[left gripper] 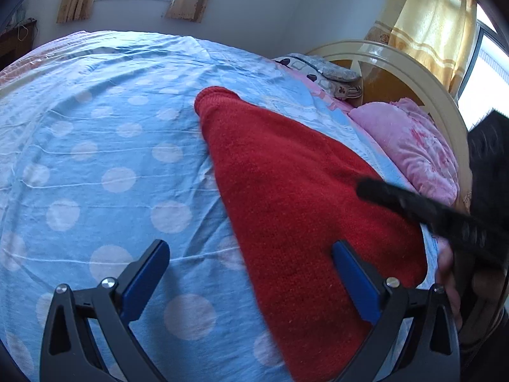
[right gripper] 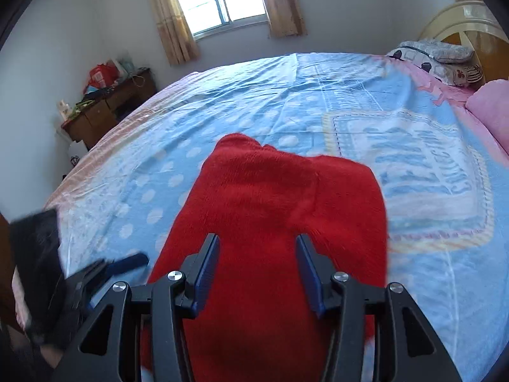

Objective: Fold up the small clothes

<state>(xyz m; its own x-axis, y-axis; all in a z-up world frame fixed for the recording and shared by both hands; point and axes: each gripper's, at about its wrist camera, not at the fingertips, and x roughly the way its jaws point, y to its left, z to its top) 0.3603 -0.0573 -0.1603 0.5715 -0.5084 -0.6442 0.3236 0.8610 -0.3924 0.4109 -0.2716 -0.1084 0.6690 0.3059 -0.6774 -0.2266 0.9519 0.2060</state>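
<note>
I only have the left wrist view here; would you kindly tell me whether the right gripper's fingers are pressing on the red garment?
Observer: No. The right gripper is part open above the red garment, its fingers apart.
Operator: Thank you. What lies on the bed beyond the garment's right side?
Observer: A printed panel with lettering on the blue sheet.
Operator: Anything beside the bed, far left?
Observer: A cluttered wooden desk.

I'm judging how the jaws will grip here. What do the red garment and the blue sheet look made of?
Red garment: looks like a thick knit, wool or acrylic, with a matte, fuzzy nap; fibres blur its edges. Which fibre, I cannot tell.

Blue sheet: looks like thin woven cotton or a blend, smooth and matte, with printed white dots and fine creases lying flat.
</note>
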